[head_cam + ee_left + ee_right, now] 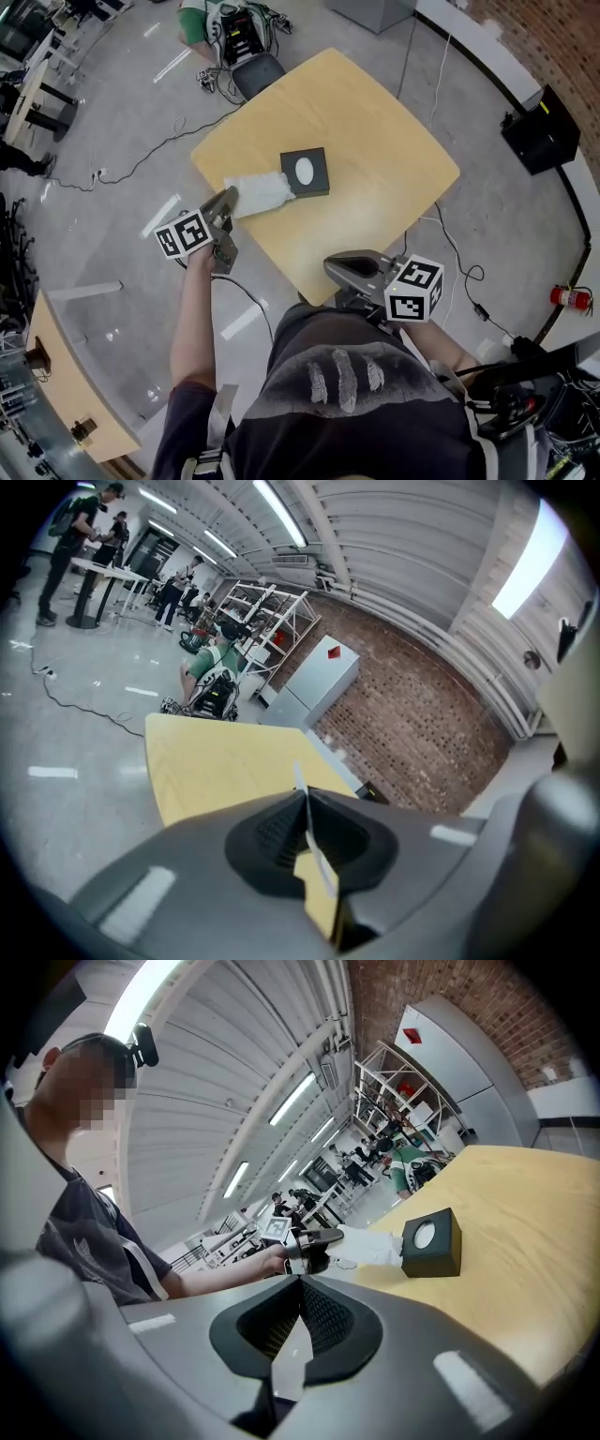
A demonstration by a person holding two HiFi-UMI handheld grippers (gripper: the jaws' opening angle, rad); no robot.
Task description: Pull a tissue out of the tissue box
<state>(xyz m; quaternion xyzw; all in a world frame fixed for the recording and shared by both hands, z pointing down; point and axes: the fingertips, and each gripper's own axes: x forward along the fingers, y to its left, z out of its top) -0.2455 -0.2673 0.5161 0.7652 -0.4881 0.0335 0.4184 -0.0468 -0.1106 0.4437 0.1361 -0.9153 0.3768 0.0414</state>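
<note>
A black tissue box (306,172) with a white oval opening sits in the middle of the light wooden table (375,131). A white tissue (256,193) stretches from the box's left side to my left gripper (229,198), which is shut on its end. In the left gripper view a thin white edge of the tissue (314,850) shows pinched between the closed jaws of the left gripper (306,799). My right gripper (331,266) hovers at the table's near edge, its jaws together and empty. The right gripper view shows the box (431,1241), the tissue (373,1246) and the left gripper (319,1237) beyond the right gripper (300,1284).
A dark chair (255,73) stands at the table's far corner, with a seated person in green (199,19) behind it. Cables (141,155) run over the floor. A black case (542,129) and a red fire extinguisher (570,298) are on the right, another table (66,375) at lower left.
</note>
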